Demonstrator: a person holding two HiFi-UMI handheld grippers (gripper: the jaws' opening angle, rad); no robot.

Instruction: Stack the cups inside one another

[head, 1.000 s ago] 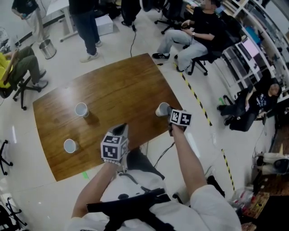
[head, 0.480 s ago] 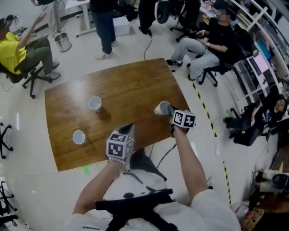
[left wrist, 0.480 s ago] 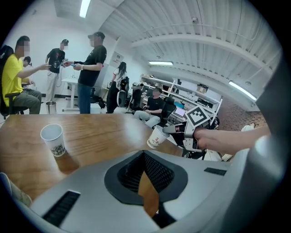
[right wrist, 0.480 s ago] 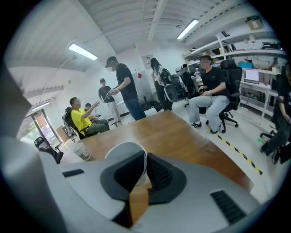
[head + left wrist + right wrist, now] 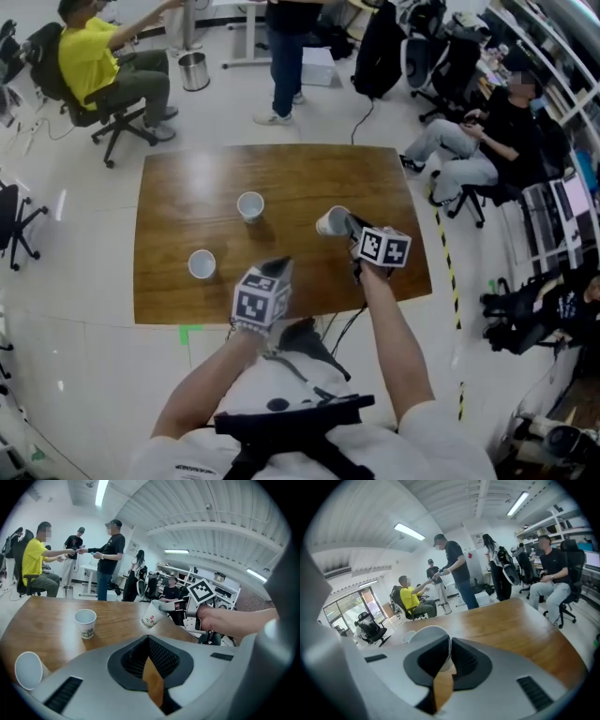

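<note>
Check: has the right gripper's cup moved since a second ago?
Yes. The held cup moved left, from the table's right edge toward the far standing cup.

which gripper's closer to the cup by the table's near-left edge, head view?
Left. The left gripper hovers just right of the near-edge cup, by the table edge. The right gripper is farther right, shut on a second cup, tilted.

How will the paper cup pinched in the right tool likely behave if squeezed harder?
The cup hangs tilted from the right tool by one thin wall, so probably very light. That wall likely flexes; a harder squeeze may crease it.
</note>
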